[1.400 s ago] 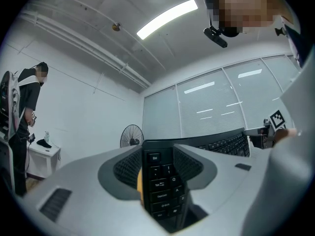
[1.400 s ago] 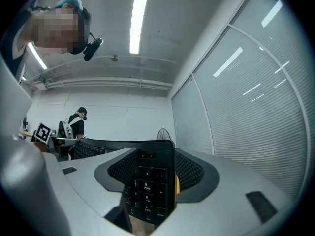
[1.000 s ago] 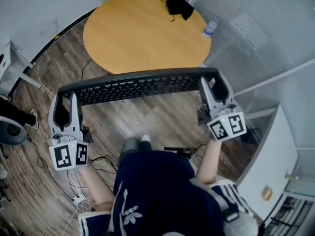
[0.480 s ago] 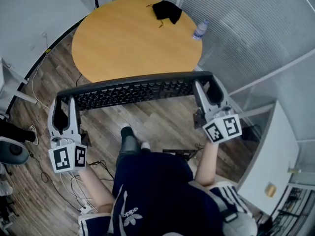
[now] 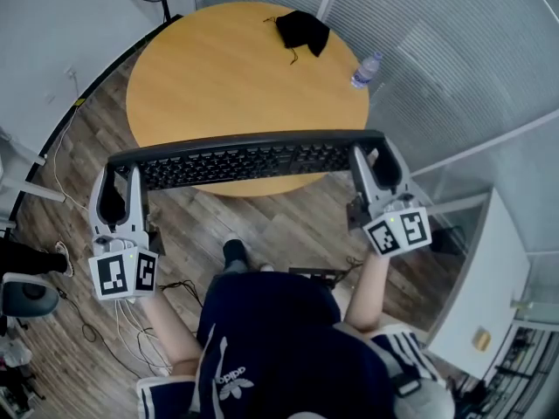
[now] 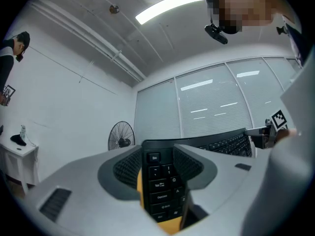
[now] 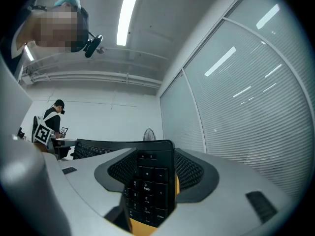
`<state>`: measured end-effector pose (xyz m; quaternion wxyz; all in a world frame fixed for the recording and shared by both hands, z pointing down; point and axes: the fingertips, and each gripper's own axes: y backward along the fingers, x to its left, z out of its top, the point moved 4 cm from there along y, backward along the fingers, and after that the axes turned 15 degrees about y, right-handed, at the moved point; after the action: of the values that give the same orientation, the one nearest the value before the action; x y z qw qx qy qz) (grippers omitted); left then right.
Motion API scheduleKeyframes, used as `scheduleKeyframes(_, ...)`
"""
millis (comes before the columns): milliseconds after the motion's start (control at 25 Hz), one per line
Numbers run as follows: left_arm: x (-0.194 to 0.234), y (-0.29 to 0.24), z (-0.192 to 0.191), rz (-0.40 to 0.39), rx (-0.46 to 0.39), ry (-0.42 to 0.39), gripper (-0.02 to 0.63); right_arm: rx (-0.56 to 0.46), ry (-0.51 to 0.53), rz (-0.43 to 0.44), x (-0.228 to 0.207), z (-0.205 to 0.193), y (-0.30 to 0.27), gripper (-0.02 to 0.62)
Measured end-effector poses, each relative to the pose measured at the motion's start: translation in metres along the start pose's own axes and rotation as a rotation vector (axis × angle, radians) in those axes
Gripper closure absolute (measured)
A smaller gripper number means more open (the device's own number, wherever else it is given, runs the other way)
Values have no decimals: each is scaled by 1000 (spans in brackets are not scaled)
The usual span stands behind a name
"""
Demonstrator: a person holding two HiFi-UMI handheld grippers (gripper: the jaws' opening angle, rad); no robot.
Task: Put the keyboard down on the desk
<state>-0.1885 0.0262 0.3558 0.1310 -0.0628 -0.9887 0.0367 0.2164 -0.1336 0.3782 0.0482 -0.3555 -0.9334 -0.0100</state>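
The black keyboard (image 5: 244,157) is held up in the air by its two short ends. The left tool (image 5: 118,182) is clamped on the end with the Esc key, and the right tool (image 5: 376,160) is clamped on the number-pad end. In each gripper view that end is seen squeezed between the dark ribbed pads (image 6: 123,167). It is most likely held at both ends so that it stays level and does not tip.

The keyboard is seen over the near edge of the round wooden counter (image 5: 210,68). It does not look set down yet, but how high it is above the wood cannot be told. Its two ends reach out past the curved edge, over the floor (image 5: 279,216).

A black cloth (image 5: 303,31) and a water bottle (image 5: 367,70) are lying at the far edge, well apart from the keyboard. The keyboard should probably be moved farther in before it is lowered, so that neither end is left hanging off.
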Motion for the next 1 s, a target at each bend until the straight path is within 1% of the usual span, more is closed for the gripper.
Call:
scheduleKeyframes(200,37,-49,10,-51,3,-3,420,-1,9,-52,10,0,-42,370)
scheduleKeyframes(360,42,-62,14,-71,-8,1,420,-6,19,-77,11,5,-48,370)
scheduleKeyframes(480,43,-65,15,-83,-10,-1,420,-8,41,-77,14,12,-49,370)
scheduleKeyframes(640,42,-64,13,-88,-3,2,420,-5,23,-86,12,7,-46,370)
scheduleKeyframes(760,43,-64,14,-79,1,9,420,5,53,-76,14,14,-51,370)
scheduleKeyframes(920,45,-60,15,-61,-1,7,420,-12,17,-72,13,8,-51,370)
scheduleKeyframes(1000,45,-60,16,-56,-6,7,420,-16,23,-64,12,9,-54,370)
